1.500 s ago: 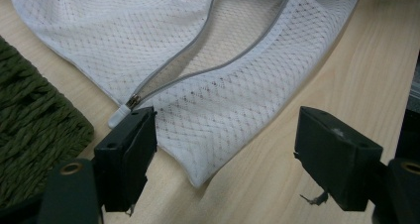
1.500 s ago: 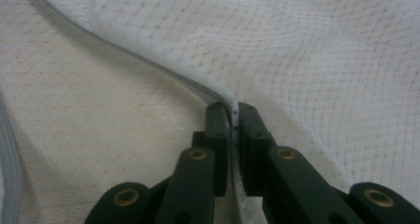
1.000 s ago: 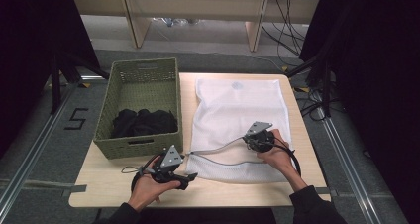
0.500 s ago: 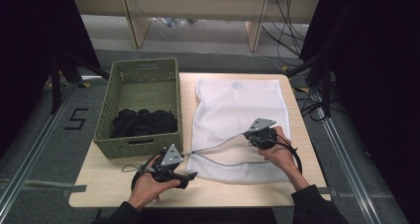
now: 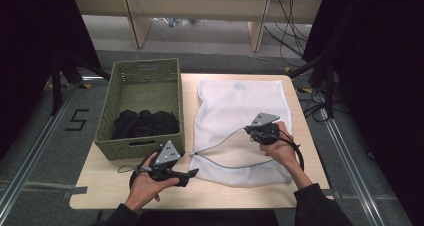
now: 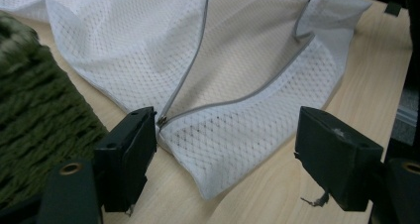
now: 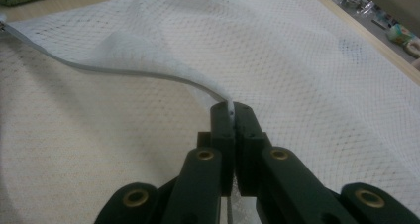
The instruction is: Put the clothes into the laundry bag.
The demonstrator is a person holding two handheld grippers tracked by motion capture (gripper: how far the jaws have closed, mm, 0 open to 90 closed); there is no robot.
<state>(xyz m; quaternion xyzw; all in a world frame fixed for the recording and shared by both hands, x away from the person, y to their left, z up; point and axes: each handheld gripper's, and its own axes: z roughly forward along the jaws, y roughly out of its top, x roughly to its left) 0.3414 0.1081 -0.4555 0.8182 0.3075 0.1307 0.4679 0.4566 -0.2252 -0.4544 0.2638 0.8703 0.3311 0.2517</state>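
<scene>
Between the right gripper's [image 7: 232,116] closed jaws sits the mesh bag's [image 7: 307,60] zipper edge.

Left tongs [image 5: 192,173]: held level at the near left, jaws spread wide, nothing pinched.
Right tongs [image 5: 248,129]: held at the right, jaws pressed together, pointed left.
</scene>
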